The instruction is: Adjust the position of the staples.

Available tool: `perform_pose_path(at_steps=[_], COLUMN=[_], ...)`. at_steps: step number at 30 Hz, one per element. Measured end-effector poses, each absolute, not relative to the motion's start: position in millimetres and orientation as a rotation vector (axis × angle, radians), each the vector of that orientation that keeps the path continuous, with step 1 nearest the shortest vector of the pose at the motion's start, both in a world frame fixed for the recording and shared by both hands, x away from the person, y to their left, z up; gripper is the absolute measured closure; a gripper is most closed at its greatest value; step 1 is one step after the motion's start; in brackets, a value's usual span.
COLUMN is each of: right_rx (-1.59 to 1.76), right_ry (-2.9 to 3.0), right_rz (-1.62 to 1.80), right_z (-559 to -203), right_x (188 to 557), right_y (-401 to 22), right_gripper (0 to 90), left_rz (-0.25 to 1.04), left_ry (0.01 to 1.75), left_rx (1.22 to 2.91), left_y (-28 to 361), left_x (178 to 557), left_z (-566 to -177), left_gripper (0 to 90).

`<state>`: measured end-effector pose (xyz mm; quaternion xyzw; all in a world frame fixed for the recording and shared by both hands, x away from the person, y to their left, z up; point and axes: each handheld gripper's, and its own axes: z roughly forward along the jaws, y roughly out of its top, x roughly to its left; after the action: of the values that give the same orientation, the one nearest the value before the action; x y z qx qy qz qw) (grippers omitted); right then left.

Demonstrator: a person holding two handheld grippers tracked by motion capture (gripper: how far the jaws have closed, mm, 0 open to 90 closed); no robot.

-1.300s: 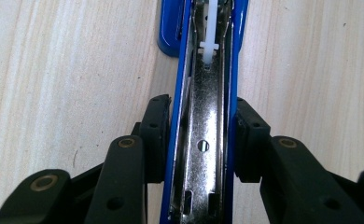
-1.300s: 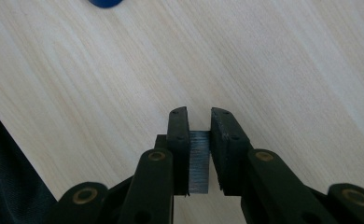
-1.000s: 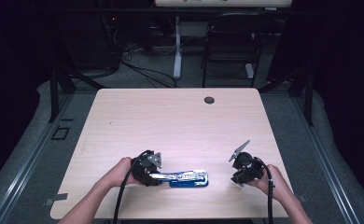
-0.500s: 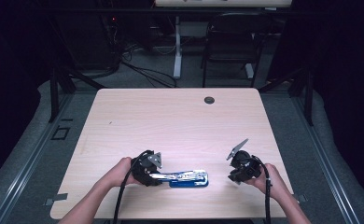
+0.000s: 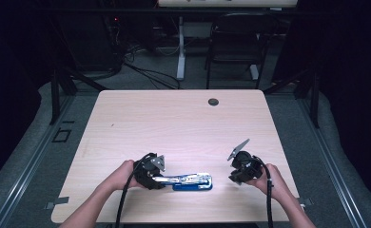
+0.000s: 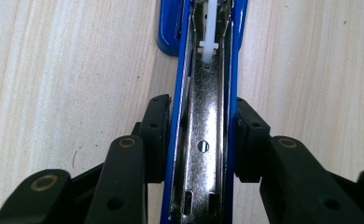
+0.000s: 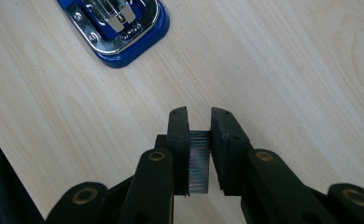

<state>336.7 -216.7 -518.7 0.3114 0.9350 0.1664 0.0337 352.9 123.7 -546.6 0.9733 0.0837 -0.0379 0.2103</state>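
A blue stapler [image 5: 193, 181] lies swung open near the table's front edge, its chrome staple channel [image 6: 207, 140] facing up. My left gripper [image 5: 166, 180] is shut on the stapler's sides at its left end, and the left gripper view shows the pads [image 6: 157, 130] pressing on the blue walls. My right gripper [image 5: 233, 177] hovers to the right of the stapler, apart from it. It is shut on a grey strip of staples [image 7: 199, 161], held upright between its jaws. The stapler's blue front end [image 7: 119, 28] shows ahead of it.
The pale wooden table [image 5: 174, 128] has a black cable grommet [image 5: 213, 101] near its far edge. A dark chair [image 5: 233, 42] and floor cables lie behind the table. Each forearm comes in over the front edge.
My right gripper has drifted slightly left toward the stapler, still holding the staple strip. The left gripper and the stapler have not moved.
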Motion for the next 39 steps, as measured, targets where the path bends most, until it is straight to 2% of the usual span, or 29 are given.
perform_pose_path(at_steps=[39], right_rx=[0.881], right_ry=[2.877], right_rz=[0.585], right_z=[-507.3], right_x=[371.6], right_y=[-188.1], right_gripper=[78.7], left_rz=[-0.113], left_ry=[0.223], left_rx=[2.72], left_y=[122.7], left_x=[353.8], left_z=[-548.0], left_gripper=[63.3])
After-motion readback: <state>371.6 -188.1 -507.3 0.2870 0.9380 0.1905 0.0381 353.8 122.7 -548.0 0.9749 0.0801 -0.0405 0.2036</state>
